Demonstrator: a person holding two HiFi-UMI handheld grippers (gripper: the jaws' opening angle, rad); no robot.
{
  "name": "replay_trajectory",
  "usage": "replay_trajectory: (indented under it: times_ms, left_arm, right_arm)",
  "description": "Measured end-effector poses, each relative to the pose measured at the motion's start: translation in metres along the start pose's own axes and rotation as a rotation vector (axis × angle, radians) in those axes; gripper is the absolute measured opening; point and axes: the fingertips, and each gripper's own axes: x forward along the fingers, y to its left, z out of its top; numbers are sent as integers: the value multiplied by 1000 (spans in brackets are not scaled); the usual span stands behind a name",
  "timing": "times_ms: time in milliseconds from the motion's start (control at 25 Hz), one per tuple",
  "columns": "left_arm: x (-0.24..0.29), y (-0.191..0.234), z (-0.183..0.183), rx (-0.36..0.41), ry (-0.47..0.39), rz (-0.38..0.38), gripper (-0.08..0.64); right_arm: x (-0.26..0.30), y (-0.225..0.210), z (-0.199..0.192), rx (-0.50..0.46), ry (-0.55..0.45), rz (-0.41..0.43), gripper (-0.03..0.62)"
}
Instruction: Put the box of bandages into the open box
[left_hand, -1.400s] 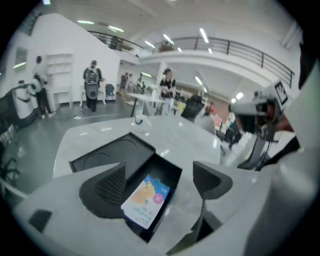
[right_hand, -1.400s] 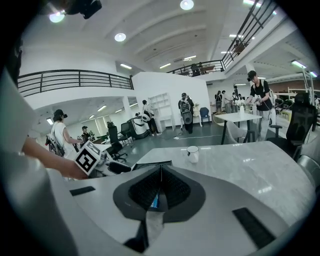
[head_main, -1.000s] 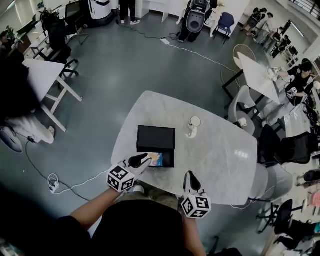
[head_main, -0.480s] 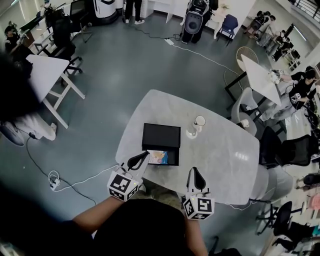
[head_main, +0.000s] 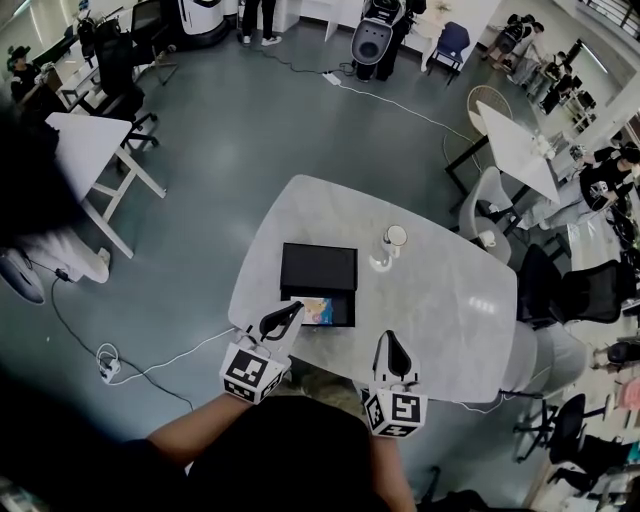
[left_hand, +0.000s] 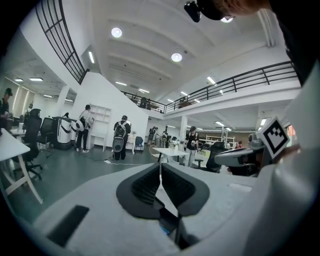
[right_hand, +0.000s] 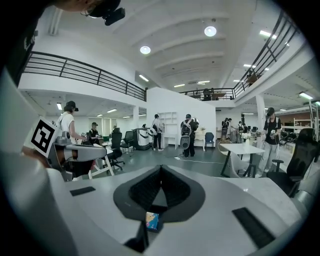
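Note:
The black open box (head_main: 318, 267) lies on the white table (head_main: 440, 300) with its lid folded back. The colourful box of bandages (head_main: 314, 311) rests inside its near half. My left gripper (head_main: 296, 309) hovers just short of the box's near left corner, shut and empty. My right gripper (head_main: 389, 338) is over the table's near edge, to the right of the box, also shut and empty. In the left gripper view the jaws (left_hand: 160, 168) meet, with a sliver of the bandage box (left_hand: 165, 229) below them. Under the shut jaws (right_hand: 160, 170) in the right gripper view, the bandage box (right_hand: 152, 220) shows.
A white cup (head_main: 394, 236) and a small white object (head_main: 379, 262) stand just beyond the box's right side. Chairs (head_main: 485, 210) and other tables (head_main: 520, 150) surround the table. A cable and plug strip (head_main: 105, 360) lie on the floor at left.
The left gripper has drawn back and up from the bandage box, which stays in the black box, and its jaws have closed. The right gripper has risen slightly.

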Motion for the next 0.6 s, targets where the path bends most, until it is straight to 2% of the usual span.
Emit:
replay_trajectory:
  times_ms: [200,600]
  left_arm:
    - [7,0,-1,-34,14,-16,25]
    - [14,1,-4,-5,14,-26,25]
  right_arm:
    - [-1,-4,0,4,1,-15,12]
    - [7,-2,0,8,-3,-11,12]
